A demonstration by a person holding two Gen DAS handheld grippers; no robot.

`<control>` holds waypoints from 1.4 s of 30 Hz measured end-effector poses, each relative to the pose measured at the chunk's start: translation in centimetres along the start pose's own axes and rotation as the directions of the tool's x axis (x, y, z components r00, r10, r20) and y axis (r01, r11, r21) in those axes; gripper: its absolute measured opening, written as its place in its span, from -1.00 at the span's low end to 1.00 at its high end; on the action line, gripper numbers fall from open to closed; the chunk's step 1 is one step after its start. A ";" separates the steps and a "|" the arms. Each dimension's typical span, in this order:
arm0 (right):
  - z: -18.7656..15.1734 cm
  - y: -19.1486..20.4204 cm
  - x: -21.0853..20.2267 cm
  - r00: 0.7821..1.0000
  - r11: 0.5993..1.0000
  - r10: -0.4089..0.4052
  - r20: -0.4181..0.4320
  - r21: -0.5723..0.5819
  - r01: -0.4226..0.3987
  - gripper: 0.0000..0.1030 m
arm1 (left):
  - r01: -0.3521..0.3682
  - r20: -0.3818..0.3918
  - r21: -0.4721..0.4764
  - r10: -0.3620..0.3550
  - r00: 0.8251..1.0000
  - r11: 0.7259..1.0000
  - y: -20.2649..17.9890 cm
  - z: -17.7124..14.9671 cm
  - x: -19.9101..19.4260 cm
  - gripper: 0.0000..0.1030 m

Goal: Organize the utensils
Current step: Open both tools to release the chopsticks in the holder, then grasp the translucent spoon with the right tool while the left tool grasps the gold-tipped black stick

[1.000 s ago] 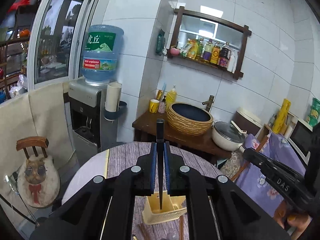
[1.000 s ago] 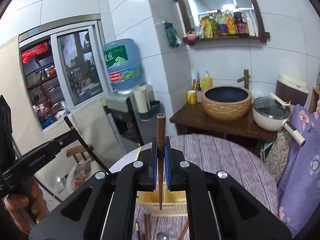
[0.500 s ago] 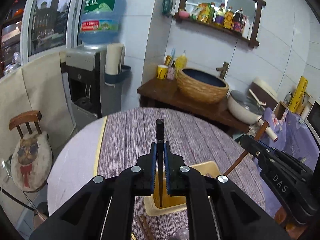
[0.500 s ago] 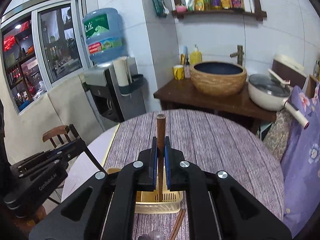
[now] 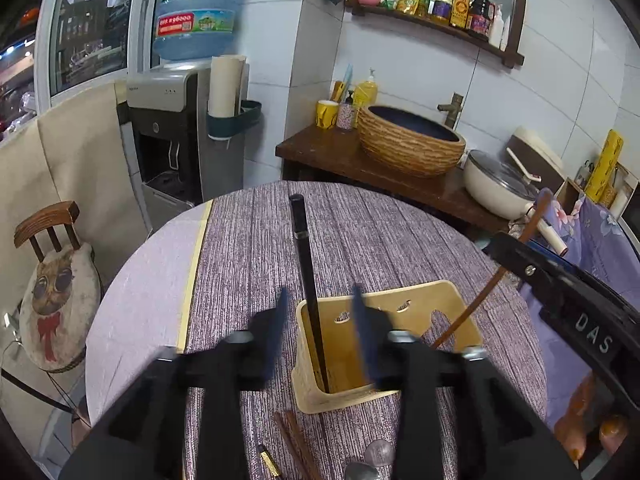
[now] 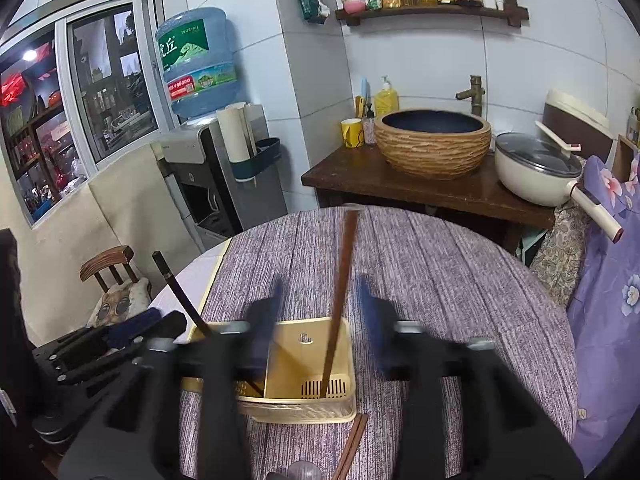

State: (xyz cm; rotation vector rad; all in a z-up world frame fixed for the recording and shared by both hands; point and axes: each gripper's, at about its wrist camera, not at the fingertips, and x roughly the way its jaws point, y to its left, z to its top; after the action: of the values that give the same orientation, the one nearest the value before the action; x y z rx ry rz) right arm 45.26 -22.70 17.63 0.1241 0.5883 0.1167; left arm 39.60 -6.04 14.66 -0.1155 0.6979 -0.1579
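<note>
A yellow utensil holder (image 5: pixel 460 308) stands on the round table with the purple cloth (image 5: pixel 248 264). In its left compartment a black chopstick (image 5: pixel 301 240) leans free, between the widening jaws of my left gripper (image 5: pixel 319 300), whose pads are off it. A brown chopstick (image 6: pixel 344 264) stands in the right compartment of the holder (image 6: pixel 348 360), loose between the opening jaws of my right gripper (image 6: pixel 321 290). Each view catches the other side too: the brown chopstick (image 5: pixel 480 304) and right gripper body at the right, the black chopstick (image 6: pixel 176 284) at the left.
Loose chopsticks (image 5: pixel 294 440) and a spoon (image 5: pixel 376 452) lie on the cloth in front of the holder. Behind the table are a water dispenser (image 5: pixel 176 120), a chair with a cat cushion (image 5: pixel 56 300), and a wooden stand with a woven basin (image 5: pixel 408 144) and pot (image 5: pixel 496 188).
Both grippers sank toward the holder with a chopstick clamped in each. Their jaws then sprang apart, and both chopsticks now stand in the holder.
</note>
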 end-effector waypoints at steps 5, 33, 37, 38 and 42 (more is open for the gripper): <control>-0.5 0.6 -2.4 0.997 0.997 -0.029 0.076 -0.065 0.034 0.43 | -0.001 0.109 0.018 -0.001 0.994 1.000 0.1 -0.8 -3.7 0.44; -19.9 -0.2 -1.9 0.973 0.969 -0.024 -0.228 -0.244 -0.033 0.22 | -0.080 -0.203 -0.013 0.076 0.976 0.997 6.0 -17.8 -0.2 -0.23; -20.7 -0.1 -1.3 0.969 0.964 -0.028 -0.246 -0.264 -0.039 0.13 | -0.076 -0.237 -0.054 0.061 0.970 0.996 6.5 -18.2 0.6 -0.33; -20.9 0.0 -1.1 0.967 0.959 -0.027 -0.253 -0.280 -0.046 0.09 | -0.077 -0.237 -0.055 0.062 0.970 0.996 6.5 -18.3 0.7 -0.34; -21.6 0.5 0.1 0.956 0.933 -0.031 -0.291 -0.351 -0.076 0.04 | -0.081 -0.241 -0.051 0.067 0.968 0.995 6.2 -18.6 0.9 -0.36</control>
State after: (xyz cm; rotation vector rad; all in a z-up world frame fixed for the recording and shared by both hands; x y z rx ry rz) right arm 33.20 -20.39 -0.19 -0.2479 0.8521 0.2669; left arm 28.91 -1.08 -1.01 -0.1293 0.9464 -0.0791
